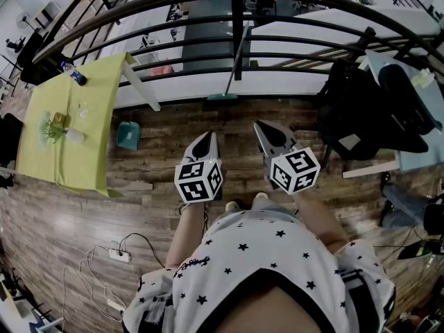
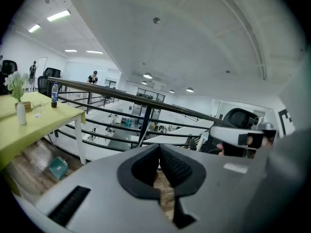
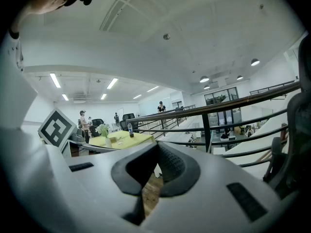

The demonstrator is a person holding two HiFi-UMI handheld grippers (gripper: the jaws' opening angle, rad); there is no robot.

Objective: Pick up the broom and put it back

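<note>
The broom (image 1: 234,64) leans upright against the black railing (image 1: 173,44), its teal head (image 1: 222,97) resting on the wooden floor straight ahead. A teal dustpan (image 1: 128,134) stands on the floor to the left of it, by the table leg; the left gripper view catches the dustpan (image 2: 58,167) low at the left. My left gripper (image 1: 206,139) and right gripper (image 1: 266,132) are held side by side in front of my body, well short of the broom. On both, the jaws meet at the tips with nothing between them.
A yellow-green table (image 1: 69,116) with a bottle (image 1: 73,73) and a vase stands at the left. A black chair (image 1: 354,113) stands at the right beside a light table. A power strip (image 1: 119,255) with cables lies on the floor at lower left.
</note>
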